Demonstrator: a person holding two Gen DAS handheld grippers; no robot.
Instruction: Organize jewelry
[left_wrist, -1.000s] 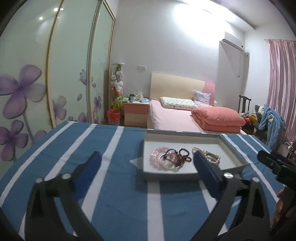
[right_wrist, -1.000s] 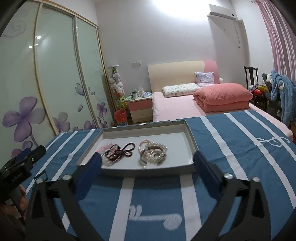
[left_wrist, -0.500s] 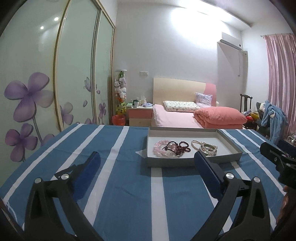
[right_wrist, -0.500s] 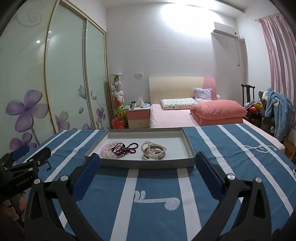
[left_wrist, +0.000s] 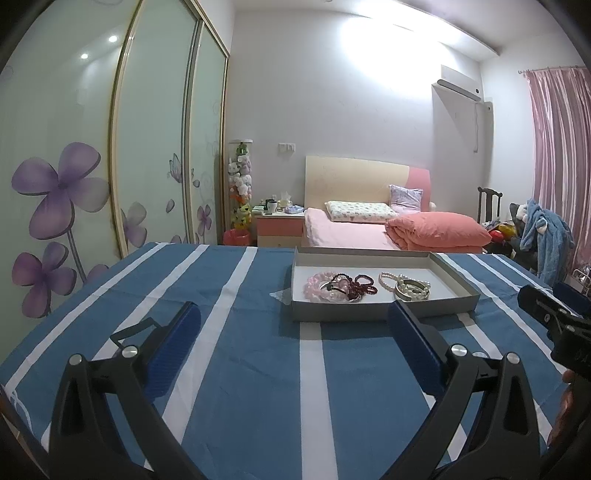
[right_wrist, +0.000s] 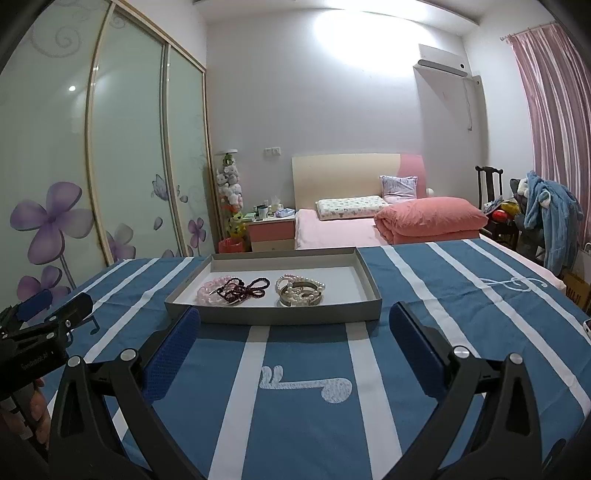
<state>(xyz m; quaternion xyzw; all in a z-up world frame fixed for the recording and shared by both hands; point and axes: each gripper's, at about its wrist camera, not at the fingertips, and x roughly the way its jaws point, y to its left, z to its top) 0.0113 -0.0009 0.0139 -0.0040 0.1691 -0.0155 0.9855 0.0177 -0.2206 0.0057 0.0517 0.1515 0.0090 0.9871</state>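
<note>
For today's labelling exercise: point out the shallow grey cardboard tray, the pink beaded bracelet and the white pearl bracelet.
Shallow grey cardboard tray (right_wrist: 273, 316), right wrist view, near wall.
Pink beaded bracelet (right_wrist: 205, 291), right wrist view, left arc.
White pearl bracelet (left_wrist: 386, 281), left wrist view, left beads.

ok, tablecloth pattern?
The tablecloth is blue with white stripes and white music-note motifs; it shows best in the right wrist view.

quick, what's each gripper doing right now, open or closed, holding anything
Left gripper: open, holding nothing, above the blue striped tablecloth.
Right gripper: open, holding nothing, facing the shallow grey cardboard tray of bracelets.
</note>
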